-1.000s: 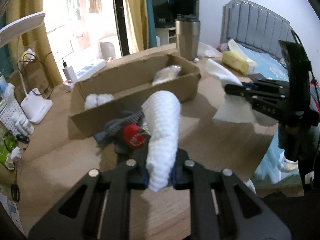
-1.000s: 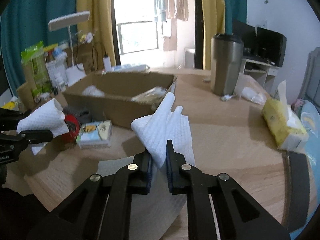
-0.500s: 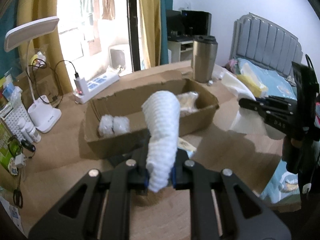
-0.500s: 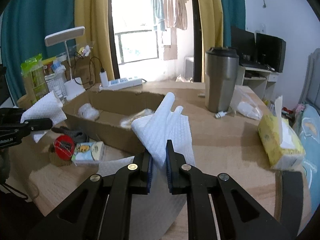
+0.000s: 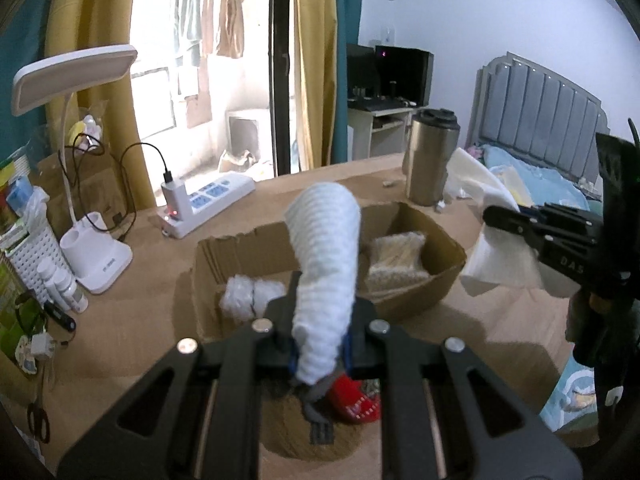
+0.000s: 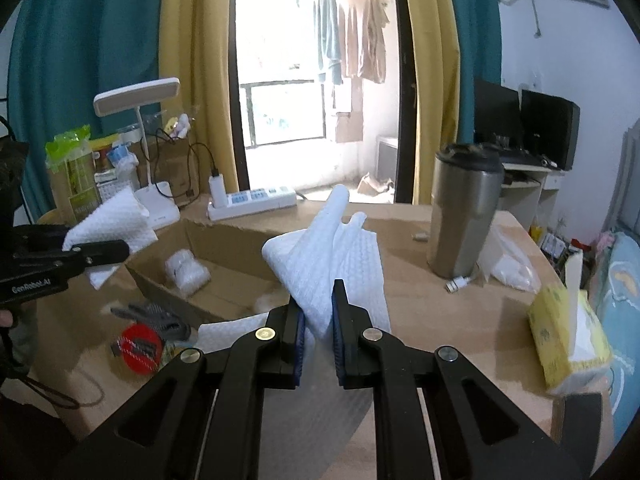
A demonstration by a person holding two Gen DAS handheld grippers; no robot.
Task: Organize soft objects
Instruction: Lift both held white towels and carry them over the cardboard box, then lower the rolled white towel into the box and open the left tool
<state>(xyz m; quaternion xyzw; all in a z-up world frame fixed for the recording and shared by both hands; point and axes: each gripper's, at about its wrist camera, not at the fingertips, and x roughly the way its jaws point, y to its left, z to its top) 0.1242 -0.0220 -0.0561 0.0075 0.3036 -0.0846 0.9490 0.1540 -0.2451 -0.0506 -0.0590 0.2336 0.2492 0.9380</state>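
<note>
Both grippers have risen: the left gripper [image 5: 320,354] and right gripper [image 6: 318,330] each pinch an end of the white cloth [image 6: 332,256], now above the cardboard box [image 5: 424,276], ready for folding

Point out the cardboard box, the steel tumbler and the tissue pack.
cardboard box [image 5: 448,252], left wrist view, right wall.
steel tumbler [image 6: 464,216], right wrist view, middle of body.
tissue pack [image 6: 560,336], right wrist view, yellow side.
</note>
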